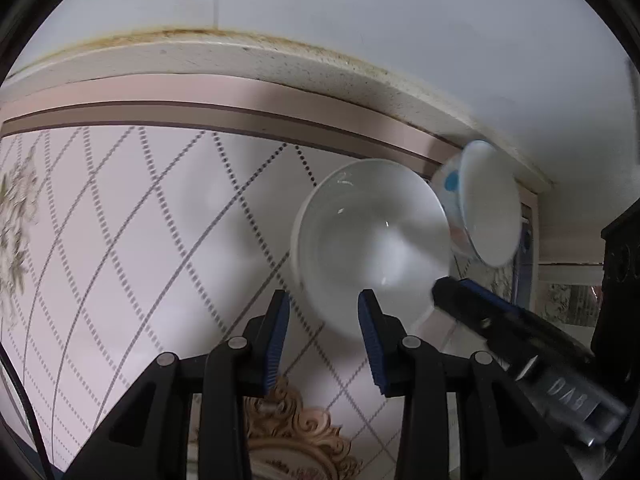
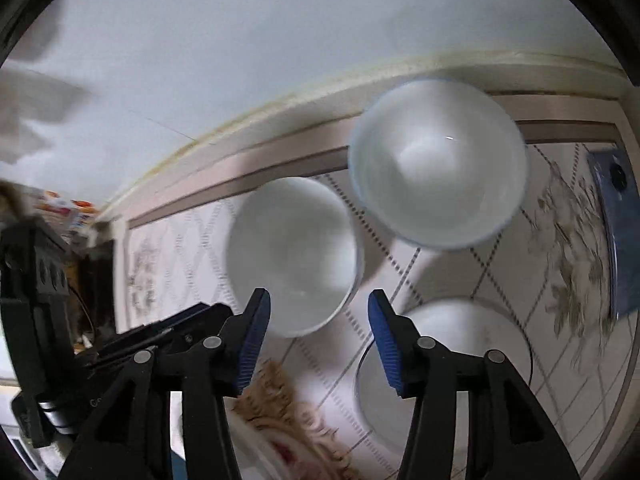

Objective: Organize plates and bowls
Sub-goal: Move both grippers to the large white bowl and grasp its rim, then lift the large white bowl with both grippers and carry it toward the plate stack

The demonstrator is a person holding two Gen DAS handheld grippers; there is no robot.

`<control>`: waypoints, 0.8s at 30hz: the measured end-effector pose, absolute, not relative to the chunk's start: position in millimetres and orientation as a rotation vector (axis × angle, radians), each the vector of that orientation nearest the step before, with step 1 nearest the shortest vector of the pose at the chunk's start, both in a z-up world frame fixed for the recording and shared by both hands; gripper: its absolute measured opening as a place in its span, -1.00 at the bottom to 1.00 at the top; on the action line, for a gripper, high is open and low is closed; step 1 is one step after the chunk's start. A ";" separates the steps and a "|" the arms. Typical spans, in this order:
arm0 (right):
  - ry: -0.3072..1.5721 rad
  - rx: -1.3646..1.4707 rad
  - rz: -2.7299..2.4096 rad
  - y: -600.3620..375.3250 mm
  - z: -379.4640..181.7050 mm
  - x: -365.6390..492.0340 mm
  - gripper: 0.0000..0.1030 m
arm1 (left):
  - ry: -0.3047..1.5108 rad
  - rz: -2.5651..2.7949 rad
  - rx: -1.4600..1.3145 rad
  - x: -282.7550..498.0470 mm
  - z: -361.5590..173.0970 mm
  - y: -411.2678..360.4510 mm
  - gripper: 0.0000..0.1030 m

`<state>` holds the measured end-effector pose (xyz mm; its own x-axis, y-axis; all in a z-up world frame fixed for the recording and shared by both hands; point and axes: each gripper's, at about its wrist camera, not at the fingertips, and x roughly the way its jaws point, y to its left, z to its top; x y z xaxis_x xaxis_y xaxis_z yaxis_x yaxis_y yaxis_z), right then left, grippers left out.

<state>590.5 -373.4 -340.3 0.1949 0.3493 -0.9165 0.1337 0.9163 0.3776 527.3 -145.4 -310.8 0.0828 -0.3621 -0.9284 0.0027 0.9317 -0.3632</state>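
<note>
Left tongs (image 1: pixel 324 308) are spread and empty, a white bowl (image 1: pixel 372 236) seen just beyond the tips on the worktop (image 1: pixel 140 220). Right tongs (image 2: pixel 318 308) are spread too, nothing pinched. Blue-rimmed bowl (image 2: pixel 438 160) and plate (image 2: pixel 472 332) are seen separate; nothing is stacked yet.

Three bowls on the patterned tablecloth (image 2: pixel 500 280)
Plain white bowl (image 2: pixel 294 256) central; blue-rimmed bowl (image 2: pixel 438 162) beyond-right; third bowl (image 2: pixel 460 364) nearer-right.
</note>
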 end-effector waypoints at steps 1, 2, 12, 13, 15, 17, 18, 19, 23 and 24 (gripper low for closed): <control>1.392 0.411 0.160 -373.0 -347.9 595.9 -0.15 | 1.469 -0.274 -0.282 530.2 -314.1 -148.9 -0.36; 1.403 0.401 0.161 -372.2 -353.5 600.3 -0.21 | 1.467 -0.264 -0.266 532.4 -315.1 -151.7 -0.39; 1.385 0.283 0.123 -364.7 -380.9 607.6 -0.73 | 1.387 -0.223 -0.114 524.5 -310.4 -152.1 -0.80; 1.380 0.276 0.124 -363.3 -378.0 604.8 -0.73 | 1.379 -0.224 -0.112 523.6 -306.8 -149.6 -0.80; 1.367 0.269 0.130 -360.8 -372.0 601.5 -0.73 | 1.366 -0.224 -0.123 516.2 -295.9 -145.5 -0.81; 1.354 0.274 0.142 -356.0 -362.1 595.9 -0.73 | 1.354 -0.229 -0.128 508.2 -285.6 -144.8 -0.81; 1.347 0.271 0.147 -354.3 -356.9 593.2 -0.73 | 1.344 -0.230 -0.126 500.4 -277.4 -142.5 -0.81; 1.336 0.271 0.155 -351.9 -350.3 588.2 -0.73 | 1.334 -0.234 -0.122 493.5 -269.6 -141.1 -0.81; 1.304 0.258 0.189 -342.0 -320.9 556.5 -0.73 | 1.304 -0.252 -0.111 453.6 -237.7 -133.8 -0.81; 1.297 0.258 0.197 -340.6 -314.0 546.7 -0.73 | 1.290 -0.264 -0.104 438.3 -228.7 -132.2 -0.80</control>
